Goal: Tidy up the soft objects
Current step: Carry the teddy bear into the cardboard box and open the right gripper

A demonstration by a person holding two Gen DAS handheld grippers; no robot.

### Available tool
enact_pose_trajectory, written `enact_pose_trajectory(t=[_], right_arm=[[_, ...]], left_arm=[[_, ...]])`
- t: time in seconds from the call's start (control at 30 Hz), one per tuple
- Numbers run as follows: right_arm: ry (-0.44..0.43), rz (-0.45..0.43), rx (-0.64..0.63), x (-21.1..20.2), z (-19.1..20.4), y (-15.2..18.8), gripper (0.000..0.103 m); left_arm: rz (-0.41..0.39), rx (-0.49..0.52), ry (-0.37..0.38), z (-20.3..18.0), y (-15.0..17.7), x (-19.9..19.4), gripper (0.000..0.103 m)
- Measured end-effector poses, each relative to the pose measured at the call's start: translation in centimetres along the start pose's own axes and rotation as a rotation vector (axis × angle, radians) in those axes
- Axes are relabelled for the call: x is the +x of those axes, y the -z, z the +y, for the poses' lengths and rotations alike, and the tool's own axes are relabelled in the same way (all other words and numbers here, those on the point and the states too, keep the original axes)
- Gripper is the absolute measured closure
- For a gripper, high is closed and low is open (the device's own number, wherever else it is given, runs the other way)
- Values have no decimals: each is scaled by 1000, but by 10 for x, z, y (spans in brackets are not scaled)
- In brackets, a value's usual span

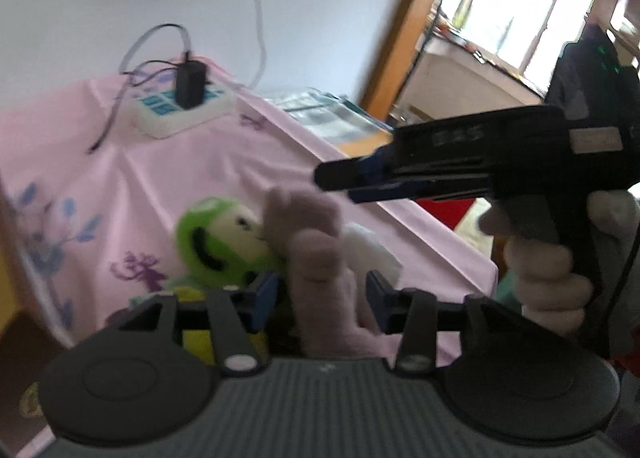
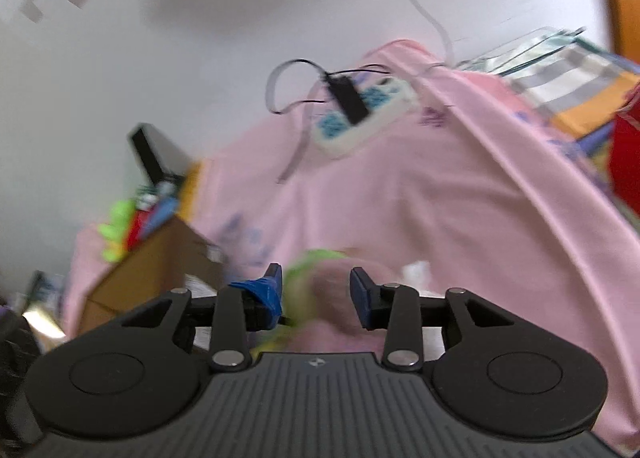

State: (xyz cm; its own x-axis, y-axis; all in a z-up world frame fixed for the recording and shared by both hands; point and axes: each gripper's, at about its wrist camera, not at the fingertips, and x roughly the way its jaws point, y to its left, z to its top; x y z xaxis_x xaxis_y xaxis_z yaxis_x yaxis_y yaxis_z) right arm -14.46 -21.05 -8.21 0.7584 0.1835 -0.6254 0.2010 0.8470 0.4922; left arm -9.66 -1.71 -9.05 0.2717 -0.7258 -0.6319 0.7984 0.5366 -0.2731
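Pink tablecloth (image 1: 192, 178) looked smooth, creased cloth w/ slight sheen; pink toy (image 1: 320, 258) fuzzy plush; cardboard box (image 2: 152, 258) matt.

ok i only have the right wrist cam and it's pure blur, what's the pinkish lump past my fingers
Observer: A mauve plush toy, touching a green plush head with a black grin.
Operator: is the left gripper on it
Observer: The left gripper straddles its lower part, jaws open, a gap on each side.
Operator: and where's mine
Observer: The right gripper hovers by the toy's top; contact I cannot tell.
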Motion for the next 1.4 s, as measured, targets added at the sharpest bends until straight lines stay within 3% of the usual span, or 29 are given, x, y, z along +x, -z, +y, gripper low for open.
enact_pose_trajectory(t=[0.17,0.27,0.5,0.67,0.77,0.97,1.13,1.4], right_arm=[[-5,51,-15,19,-12,11,77],[26,25,-46,29,-12,17,76],[-7,45,69,33,-33,13,72],[-40,76,76,42,-34,11,68],[-71,95,80,44,-35,6,74],[-145,-2,41,10,-17,0,84],[-224,-88,-1,-9,14,-20,87],[-488,-82,-88,20,113,-43,88]], left_arm=[[60,90,-92,-11,-2,36,53],[70,47,-47,-3,0,40,65],[60,120,-72,-14,0,44,69],[40,79,-66,-8,0,40,70],[20,65,-65,-7,-3,34,71],[-91,37,-40,-5,-15,-7,72],[-215,13,-67,7,-33,-53,72],[-365,-40,-291,56,-31,-154,72]])
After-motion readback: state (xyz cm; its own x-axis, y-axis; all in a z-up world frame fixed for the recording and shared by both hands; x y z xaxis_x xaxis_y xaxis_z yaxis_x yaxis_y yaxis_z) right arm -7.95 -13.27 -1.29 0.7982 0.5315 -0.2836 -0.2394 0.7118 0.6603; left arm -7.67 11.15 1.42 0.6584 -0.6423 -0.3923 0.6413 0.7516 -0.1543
